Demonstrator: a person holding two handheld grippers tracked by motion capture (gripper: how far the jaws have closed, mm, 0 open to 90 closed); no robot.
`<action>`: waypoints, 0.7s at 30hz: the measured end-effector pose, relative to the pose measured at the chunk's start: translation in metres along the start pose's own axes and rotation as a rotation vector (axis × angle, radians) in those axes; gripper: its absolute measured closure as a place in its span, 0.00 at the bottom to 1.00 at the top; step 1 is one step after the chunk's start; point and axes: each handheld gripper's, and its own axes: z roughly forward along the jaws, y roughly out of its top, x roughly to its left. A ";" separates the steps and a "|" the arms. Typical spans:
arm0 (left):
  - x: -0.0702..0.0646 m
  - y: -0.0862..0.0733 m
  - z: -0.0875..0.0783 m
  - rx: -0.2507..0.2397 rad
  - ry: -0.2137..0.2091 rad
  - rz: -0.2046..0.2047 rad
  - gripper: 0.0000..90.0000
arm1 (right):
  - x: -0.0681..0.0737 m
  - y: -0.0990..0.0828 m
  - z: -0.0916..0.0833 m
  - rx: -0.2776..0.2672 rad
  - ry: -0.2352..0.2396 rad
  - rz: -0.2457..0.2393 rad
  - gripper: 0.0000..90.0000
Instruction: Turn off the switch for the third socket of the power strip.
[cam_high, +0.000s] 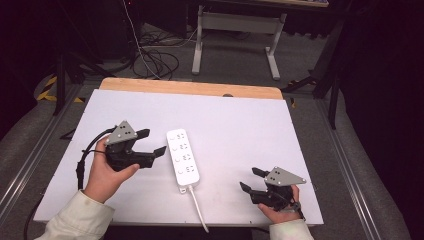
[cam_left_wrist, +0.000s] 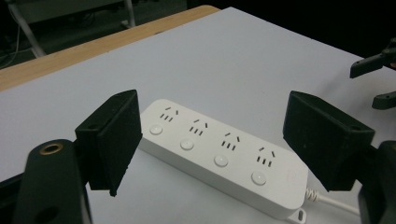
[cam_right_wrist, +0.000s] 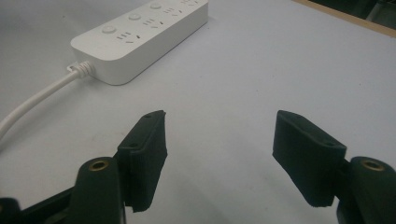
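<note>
Jaws of the left gripper stand apart beside the white power strip mid-table, nothing between them — probably clear for access; right gripper, likewise spread and empty, waits well apart from the strip.

I'm working in a lab: a white-topped table on rails, loose cables across grey carpet, a bare desk frame behind.
</note>
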 end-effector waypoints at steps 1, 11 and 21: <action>0.001 -0.002 -0.003 -0.005 0.001 0.010 0.20 | 0.000 0.000 0.000 0.001 0.000 0.000 0.39; 0.014 -0.030 -0.029 -0.064 -0.031 0.015 0.15 | 0.000 0.000 0.000 -0.001 0.001 -0.005 0.39; 0.024 -0.064 -0.045 -0.073 -0.086 -0.016 0.14 | 0.001 0.001 -0.001 -0.002 0.006 -0.008 0.39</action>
